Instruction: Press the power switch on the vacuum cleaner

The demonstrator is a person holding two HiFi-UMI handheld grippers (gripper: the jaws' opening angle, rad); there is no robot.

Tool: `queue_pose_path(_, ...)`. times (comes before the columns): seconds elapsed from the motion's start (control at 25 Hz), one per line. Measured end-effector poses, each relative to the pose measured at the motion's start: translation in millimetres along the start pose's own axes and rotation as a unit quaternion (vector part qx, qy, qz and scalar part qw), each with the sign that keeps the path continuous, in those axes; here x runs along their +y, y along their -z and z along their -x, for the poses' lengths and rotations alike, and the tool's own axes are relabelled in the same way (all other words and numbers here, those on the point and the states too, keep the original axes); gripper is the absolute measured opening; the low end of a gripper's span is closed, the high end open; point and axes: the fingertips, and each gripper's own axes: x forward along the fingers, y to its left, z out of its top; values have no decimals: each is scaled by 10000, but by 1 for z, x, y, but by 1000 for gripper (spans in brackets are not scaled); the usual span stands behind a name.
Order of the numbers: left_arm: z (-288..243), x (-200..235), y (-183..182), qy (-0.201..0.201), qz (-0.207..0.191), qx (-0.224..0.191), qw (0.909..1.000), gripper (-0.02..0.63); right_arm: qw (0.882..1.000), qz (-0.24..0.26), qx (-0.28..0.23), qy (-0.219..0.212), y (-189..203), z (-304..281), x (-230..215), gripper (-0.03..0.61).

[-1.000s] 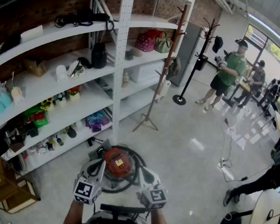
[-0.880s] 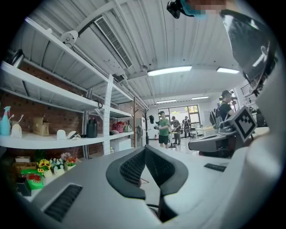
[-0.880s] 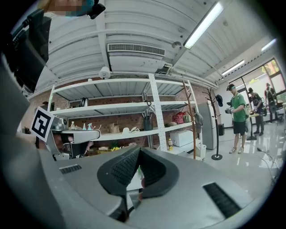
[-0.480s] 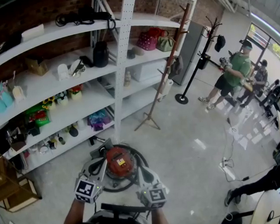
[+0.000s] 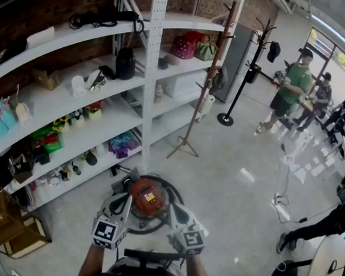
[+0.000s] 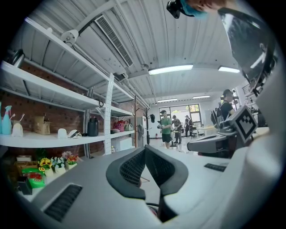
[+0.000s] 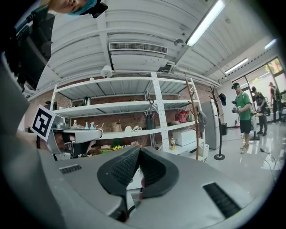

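Barely anything has shifted in the past second: both grippers hold their stations over the red vacuum cleaner [image 5: 147, 196], while the view drifts a little and a bystander in a green shirt [image 5: 292, 85] edges further off. The left gripper [image 5: 126, 200] and right gripper [image 5: 170, 209] point down with their fingers pressed together and nothing between them, a stance that seems suited to prodding a button with a closed tip rather than to grasping. The canister sits on the floor between the two sets of fingertips and just ahead of them, a dark hose [image 5: 174, 195] looped round it. Its power switch cannot be made out from above, and neither tip can be seen to touch it. Beyond the fingers stretch a glossy grey concrete floor [image 5: 223, 172], white shelving [image 5: 153, 52] stocked with bags, bottles and toys against a brick wall, and a black coat stand [image 5: 239, 77].
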Motion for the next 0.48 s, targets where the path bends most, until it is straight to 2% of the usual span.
queue_pose_path(0.24, 0, -3, -2, -66, 176, -39, 9998, 8, 10000, 4, 23, -10, 2, 2, -1, 9)
queue_pose_path(0.48, 0, -3, 0, -57, 150, -26, 9999, 8, 10000, 17, 72, -21, 6, 2, -1, 9)
